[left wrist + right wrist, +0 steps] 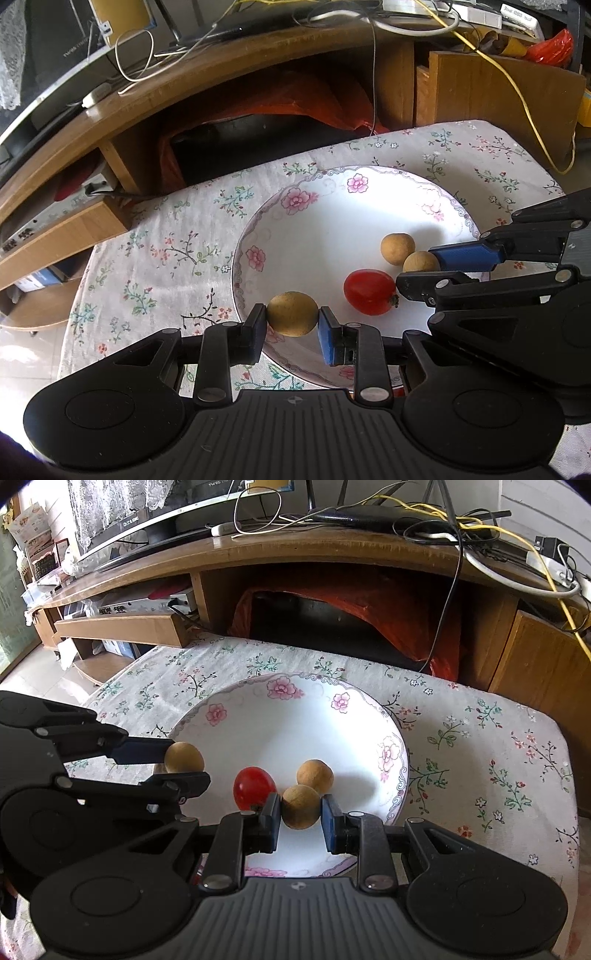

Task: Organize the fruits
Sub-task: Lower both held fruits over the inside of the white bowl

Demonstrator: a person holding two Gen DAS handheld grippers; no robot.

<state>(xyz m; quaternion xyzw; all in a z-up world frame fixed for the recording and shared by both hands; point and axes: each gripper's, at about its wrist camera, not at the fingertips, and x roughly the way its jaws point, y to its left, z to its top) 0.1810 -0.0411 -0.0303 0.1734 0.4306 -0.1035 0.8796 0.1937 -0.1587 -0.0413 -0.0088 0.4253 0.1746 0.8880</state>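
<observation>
A white plate with a pink floral rim [295, 199] [280, 690] sits on the flowered tablecloth. In it lie a red cherry tomato [369, 291] [255, 782] and a tan longan [398, 243] [314, 775]. My left gripper [291, 321] [181, 766] is shut on another longan [291, 314] [184, 757], held over the plate's near-left rim. My right gripper [301, 812] [417, 269] is low in the plate. Its pads close around a third longan [301, 806] [421, 262], which touches the loose longan, with the tomato just to the left.
The small table [480, 738] under the floral cloth stands against a curved wooden TV stand [332, 550] carrying cables and a screen. An orange-covered dark object [351, 620] fills the shelf opening behind. The cloth right of the plate holds no objects.
</observation>
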